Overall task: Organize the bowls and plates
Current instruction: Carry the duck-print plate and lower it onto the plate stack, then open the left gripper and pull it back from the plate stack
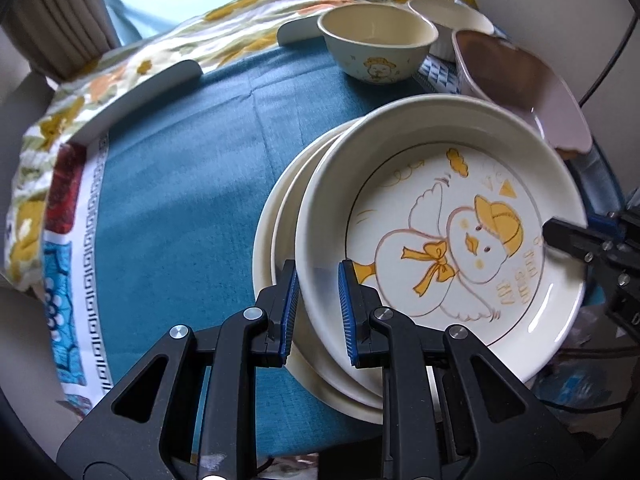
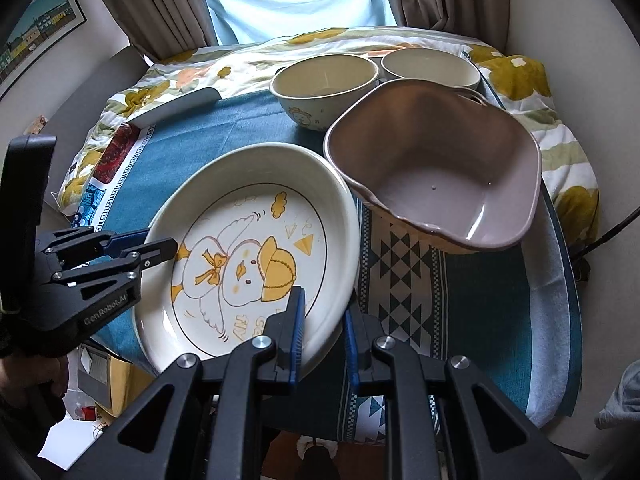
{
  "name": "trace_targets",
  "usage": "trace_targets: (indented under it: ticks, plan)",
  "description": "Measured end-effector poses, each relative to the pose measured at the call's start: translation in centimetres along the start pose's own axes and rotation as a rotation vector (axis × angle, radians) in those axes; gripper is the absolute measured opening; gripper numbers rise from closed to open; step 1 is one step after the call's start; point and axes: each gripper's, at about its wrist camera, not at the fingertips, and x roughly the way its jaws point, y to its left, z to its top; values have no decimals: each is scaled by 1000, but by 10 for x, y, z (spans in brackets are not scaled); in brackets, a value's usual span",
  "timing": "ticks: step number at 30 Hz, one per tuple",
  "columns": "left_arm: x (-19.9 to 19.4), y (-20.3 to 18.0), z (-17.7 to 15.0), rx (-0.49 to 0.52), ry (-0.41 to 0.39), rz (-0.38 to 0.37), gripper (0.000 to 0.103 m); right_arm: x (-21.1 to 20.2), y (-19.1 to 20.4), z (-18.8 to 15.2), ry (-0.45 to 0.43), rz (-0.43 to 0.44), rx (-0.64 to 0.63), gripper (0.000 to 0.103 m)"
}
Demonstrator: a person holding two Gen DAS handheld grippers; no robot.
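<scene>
A cream duck plate is held tilted above a second cream plate on the teal cloth. My left gripper is shut on its left rim. My right gripper is shut on its right rim. A mauve wavy bowl sits right of the plate. A cream duck bowl and a white bowl stand behind.
A teal tablecloth covers the round table, with a floral cloth at the back. A patterned mat lies under the mauve bowl. White flat pieces lie at the far left. Curtains and a window stand behind.
</scene>
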Motion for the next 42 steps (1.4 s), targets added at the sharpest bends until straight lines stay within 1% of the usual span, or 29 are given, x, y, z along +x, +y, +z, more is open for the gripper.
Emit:
trace_targets:
  ticks: [2, 7, 12, 14, 17, 22, 25, 34, 37, 39, 41, 42]
  plan:
    - [-1, -4, 0, 23, 2, 31, 17, 0, 0, 1, -1, -1, -2, 17]
    - [-1, -6, 1, 35, 4, 52, 17, -1, 1, 2, -1, -2, -4, 17]
    - [0, -20, 3, 112, -5, 147, 17, -1, 1, 1, 1, 2, -8, 17]
    - [0, -22, 2, 124, -10, 162, 17, -1, 2, 1, 1, -2, -13, 17]
    - [0, -22, 2, 127, -11, 166, 17, 0, 1, 1, 3, -2, -16, 17]
    - [0, -31, -1, 182, -23, 237, 17, 2, 2, 1, 10, 0, -20, 17]
    - [0, -31, -1, 184, -26, 247, 17, 4, 3, 0, 19, 3, -20, 17]
    - [0, -30, -2, 185, -26, 244, 17, 7, 4, 1, 22, -5, -20, 17]
    - [-1, -31, -2, 188, -30, 258, 17, 7, 4, 1, 22, -10, -18, 17]
    - [-3, -30, -2, 181, -34, 255, 17, 7, 5, 1, 24, -27, -23, 17]
    - [-5, -28, -2, 174, -35, 262, 17, 5, 4, 1, 19, -17, -19, 17]
    - [-6, -26, -2, 169, -34, 253, 17, 4, 3, 1, 16, -16, -19, 17]
